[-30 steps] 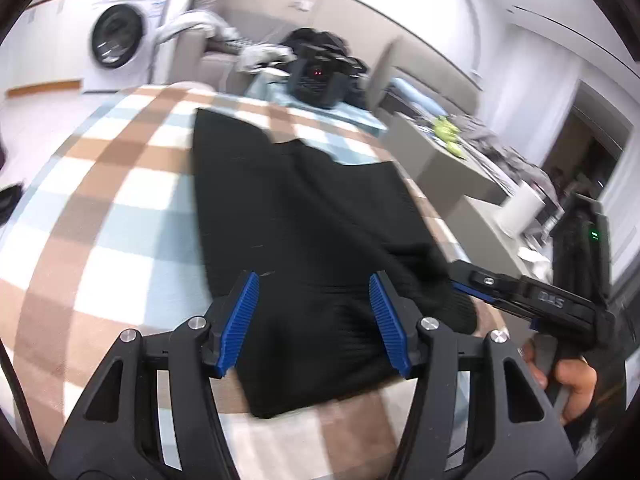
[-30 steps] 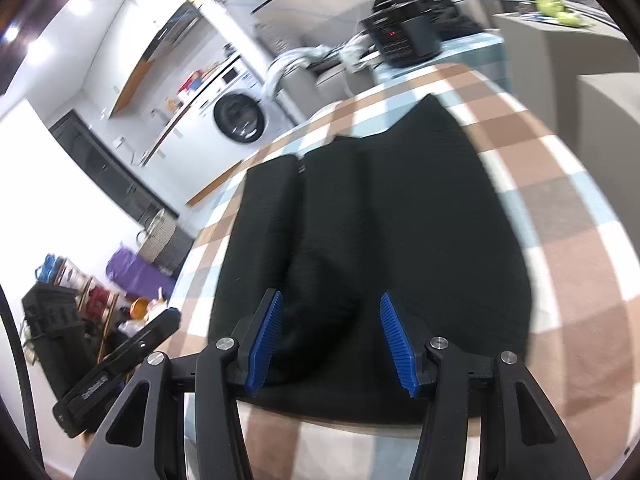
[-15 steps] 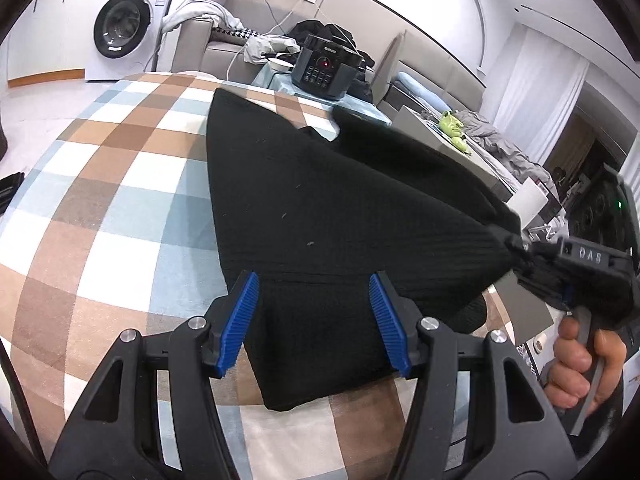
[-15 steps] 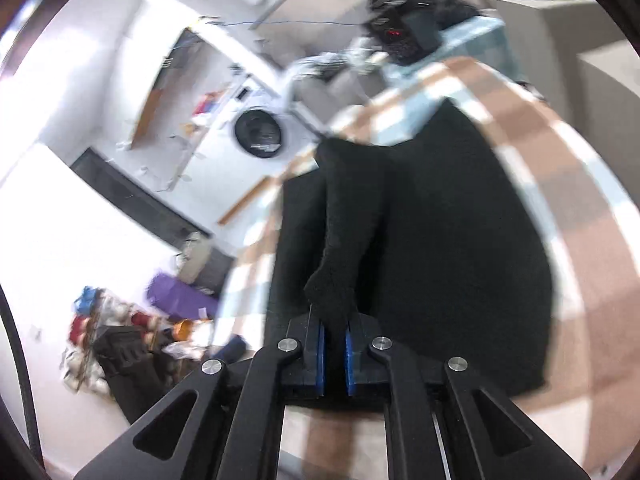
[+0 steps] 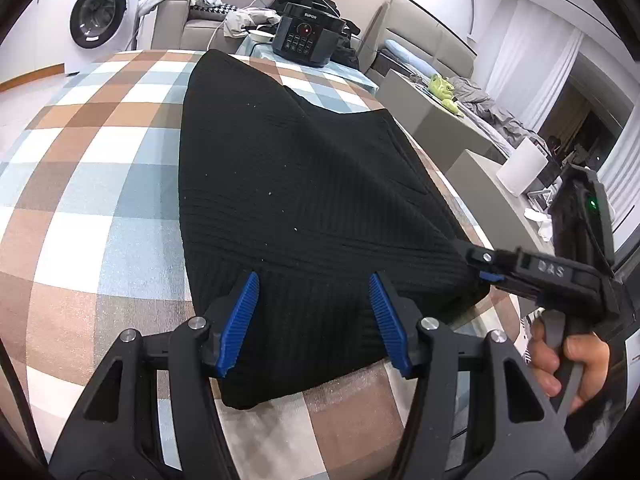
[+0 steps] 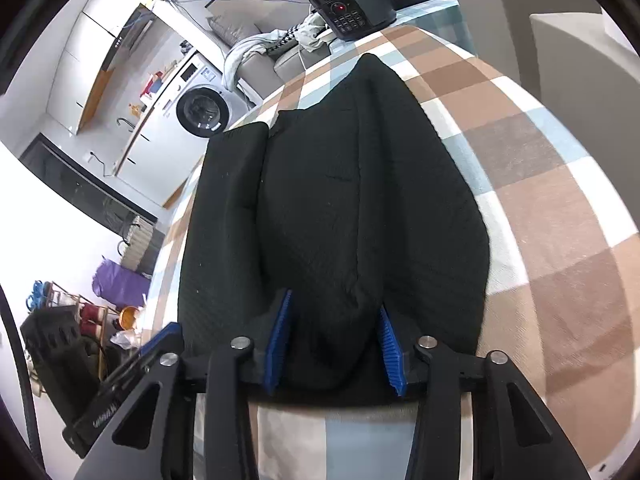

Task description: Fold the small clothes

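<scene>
A black knitted garment [image 5: 288, 192] lies flat on the checked table cover [image 5: 92, 200], partly folded lengthwise. It also shows in the right wrist view [image 6: 340, 208], with one side panel folded over the middle. My left gripper [image 5: 314, 320] is open and empty, hovering over the garment's near edge. My right gripper [image 6: 334, 350] is open, its blue pads [image 6: 390, 350] on either side of a raised bump of cloth at the near edge, not clamping it. The right gripper also shows in the left wrist view [image 5: 486, 268] at the garment's right corner.
A black cooker [image 5: 306, 40] stands beyond the table's far end. A washing machine [image 5: 100, 16] and a sofa with laundry [image 5: 200, 4] are behind. Grey cabinets [image 5: 436, 120] and a white roll [image 5: 522, 170] stand to the right. A shelf with clutter [image 6: 80, 320] is at the left.
My right gripper, shut on a fold of the garment half a second ago, has opened and let the cloth down flat. The left gripper stays open over the near edge.
</scene>
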`<state>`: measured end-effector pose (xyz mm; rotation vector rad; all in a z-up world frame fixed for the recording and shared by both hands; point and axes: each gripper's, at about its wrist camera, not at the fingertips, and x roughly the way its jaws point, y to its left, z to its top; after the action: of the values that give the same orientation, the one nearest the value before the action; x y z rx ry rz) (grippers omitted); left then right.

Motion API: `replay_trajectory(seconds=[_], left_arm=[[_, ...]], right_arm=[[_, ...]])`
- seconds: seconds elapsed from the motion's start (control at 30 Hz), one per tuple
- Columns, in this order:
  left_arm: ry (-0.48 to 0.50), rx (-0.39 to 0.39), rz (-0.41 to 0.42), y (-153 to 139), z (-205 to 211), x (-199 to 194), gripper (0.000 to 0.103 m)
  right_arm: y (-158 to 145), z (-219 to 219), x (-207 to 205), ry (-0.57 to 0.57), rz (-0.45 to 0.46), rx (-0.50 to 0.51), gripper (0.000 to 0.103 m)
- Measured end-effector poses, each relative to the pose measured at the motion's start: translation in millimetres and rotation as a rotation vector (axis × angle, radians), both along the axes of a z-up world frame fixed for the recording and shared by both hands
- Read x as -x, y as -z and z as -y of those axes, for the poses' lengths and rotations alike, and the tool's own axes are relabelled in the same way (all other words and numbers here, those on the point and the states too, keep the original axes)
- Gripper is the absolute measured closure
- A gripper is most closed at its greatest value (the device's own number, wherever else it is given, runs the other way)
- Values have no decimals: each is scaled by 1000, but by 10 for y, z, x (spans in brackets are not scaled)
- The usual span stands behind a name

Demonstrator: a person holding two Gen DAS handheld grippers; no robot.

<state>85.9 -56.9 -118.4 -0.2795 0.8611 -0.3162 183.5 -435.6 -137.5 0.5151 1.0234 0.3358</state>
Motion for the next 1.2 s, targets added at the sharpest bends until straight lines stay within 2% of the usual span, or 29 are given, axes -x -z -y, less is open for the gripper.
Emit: replay_trajectory(seconds=[0.03,0.1,0.17,0.23,0.3,0.37,0.47,0.5,0.57,0.63,0.67,0.73,0.8,0.83,0.9,0.97,1.07,1.1,1.13,1.2], left_arm=[[0,0,-2,-1,-2,-4,48],[-5,3,-3,-10,-23,2,48],[-17,8,-6,-24,-65,-7,48],[-26,13,2,-73,-108,8,48],[-30,23,16,-137,-141,20,48],[-27,35,26,-182,-149,19,48],[-8,19,24,-164,-86,-10,48],[1,15,13,-131,-58,-23,48],[12,2,-5,-82,-18,-32,48],[18,-2,-12,-48,-5,-22,48],[17,2,-15,-33,-12,-20,48],[8,15,-21,-16,-44,-31,48],[-5,22,-18,-23,-85,-49,48],[-12,29,-15,-32,-115,-65,48],[-20,35,-8,-53,-173,-93,48],[-32,33,-2,-65,-235,-121,48],[-60,33,3,-84,-353,-147,48],[-68,33,4,-86,-382,-149,48],[-79,33,5,-87,-425,-151,48],[-100,37,6,-89,-496,-152,48]], right_arm=[[-3,-27,28,-2,7,7,81],[-30,-88,-35,-19,16,33,94],[-212,-119,-37,-38,71,38,95],[-522,-85,46,-32,153,77,95],[-631,-19,88,-18,167,84,95],[-570,24,143,16,153,172,95],[-218,142,94,33,31,193,95],[-109,139,85,32,-3,217,94],[-120,152,101,31,4,206,89],[-236,180,132,43,40,214,68],[-312,198,151,66,75,232,64],[-469,188,153,92,137,260,63],[-595,123,56,65,165,226,61],[-632,72,16,50,172,206,56],[-659,-121,-179,-20,175,184,52],[-613,-391,-373,-91,174,178,52],[-396,-723,-739,-167,106,114,52],[-297,-804,-858,-183,68,99,58],[-230,-865,-944,-191,52,92,75],[-145,-913,-1036,-213,40,91,89]])
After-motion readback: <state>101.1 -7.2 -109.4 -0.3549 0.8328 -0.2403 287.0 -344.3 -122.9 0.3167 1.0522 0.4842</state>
